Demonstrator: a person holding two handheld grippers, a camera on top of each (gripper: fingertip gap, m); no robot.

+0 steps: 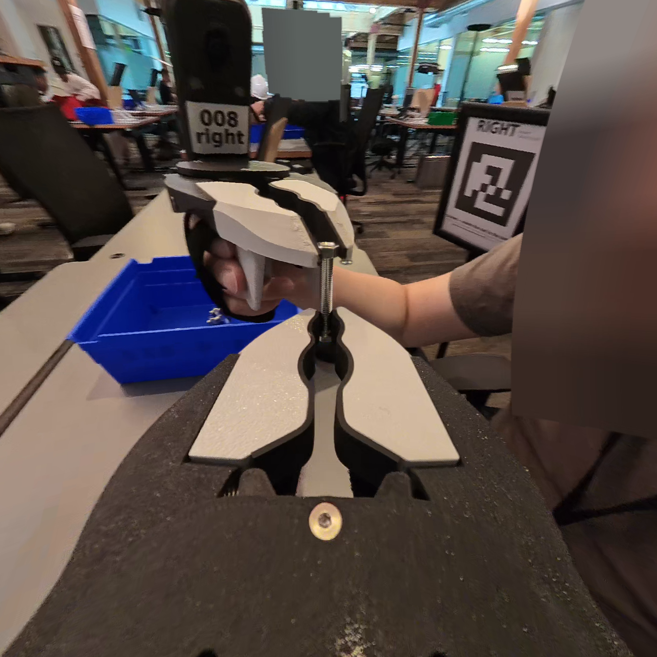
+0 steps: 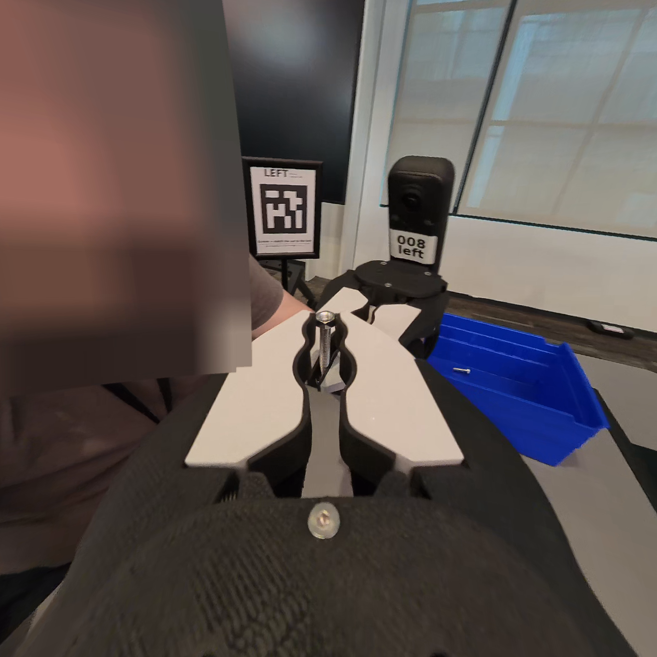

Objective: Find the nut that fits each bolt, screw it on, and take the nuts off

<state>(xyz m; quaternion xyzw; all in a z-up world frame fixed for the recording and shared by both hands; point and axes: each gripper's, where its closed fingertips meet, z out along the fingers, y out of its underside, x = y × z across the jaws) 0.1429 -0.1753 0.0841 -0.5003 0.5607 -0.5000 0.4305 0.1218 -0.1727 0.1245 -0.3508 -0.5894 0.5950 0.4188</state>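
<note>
A long silver bolt [image 1: 326, 281] with a hex head hangs upright between the two claws, above the grey desk [image 1: 53, 409]. The right claw [image 1: 329, 250] is pinching its head from above, a hand [image 1: 245, 281] wrapped round the trigger grip. The left claw [image 1: 325, 332] is pressed around the bolt's lower end, where a dark nut [image 1: 324, 338] seems to sit. Behind lies a blue bin [image 2: 526, 391] holding a small screw [image 2: 461, 370]. Both claws carry white labels, and two framed marker signs [image 2: 282, 209] stand nearby.
</note>
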